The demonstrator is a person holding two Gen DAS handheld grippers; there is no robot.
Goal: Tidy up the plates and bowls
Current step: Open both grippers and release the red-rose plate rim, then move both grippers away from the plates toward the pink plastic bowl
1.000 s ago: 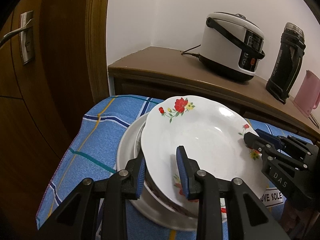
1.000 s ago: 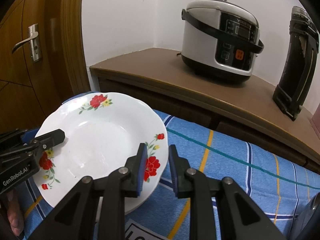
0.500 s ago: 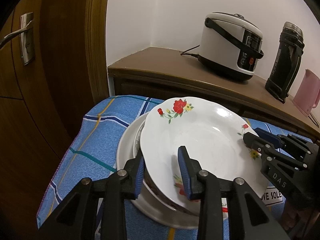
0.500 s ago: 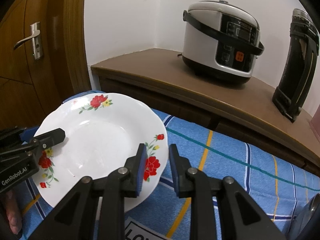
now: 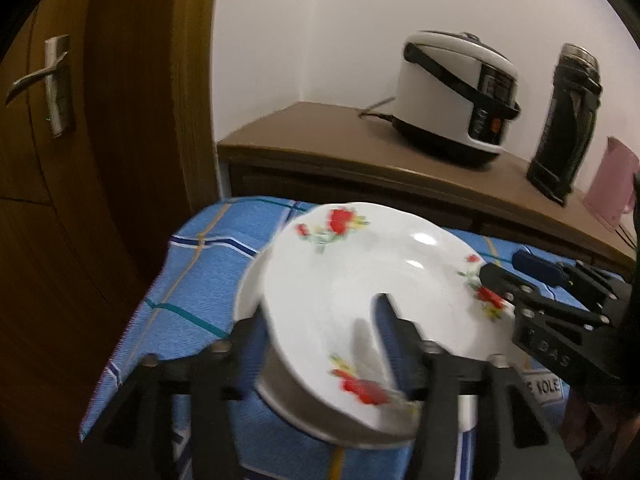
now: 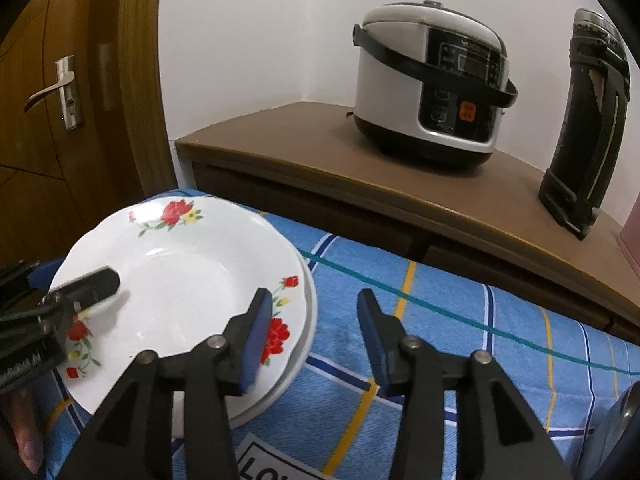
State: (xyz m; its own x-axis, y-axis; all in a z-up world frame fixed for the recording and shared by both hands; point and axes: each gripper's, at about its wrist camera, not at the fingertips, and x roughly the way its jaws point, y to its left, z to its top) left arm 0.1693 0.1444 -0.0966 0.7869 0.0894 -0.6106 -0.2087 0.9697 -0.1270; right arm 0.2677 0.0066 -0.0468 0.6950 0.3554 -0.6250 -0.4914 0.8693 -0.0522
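A white floral plate (image 5: pixel 360 280) (image 6: pixel 180 276) lies on top of a stack on the blue checked cloth. Under it show a larger white plate (image 6: pixel 306 344) and a greyish bowl wall (image 5: pixel 296 396). My left gripper (image 5: pixel 320 330) straddles the plate's near left rim. Its jaws are opening and its pads stand clear of the rim; this view is blurred. My right gripper (image 6: pixel 316 320) straddles the plate's right rim, one finger (image 6: pixel 260 320) over the plate and the other outside it. Its jaws are opening too, with no pad pressing.
Behind the table a brown sideboard (image 6: pixel 320 168) carries a rice cooker (image 6: pixel 432 80), a black flask (image 6: pixel 584 128) and a pink jug (image 5: pixel 612 184). A wooden door with a handle (image 6: pixel 60 92) stands left. The cloth's edge (image 5: pixel 132 320) drops off at the left.
Both grippers' jaws have spread apart and let go of the floral plate's rim. The plate has settled lower onto the stack.
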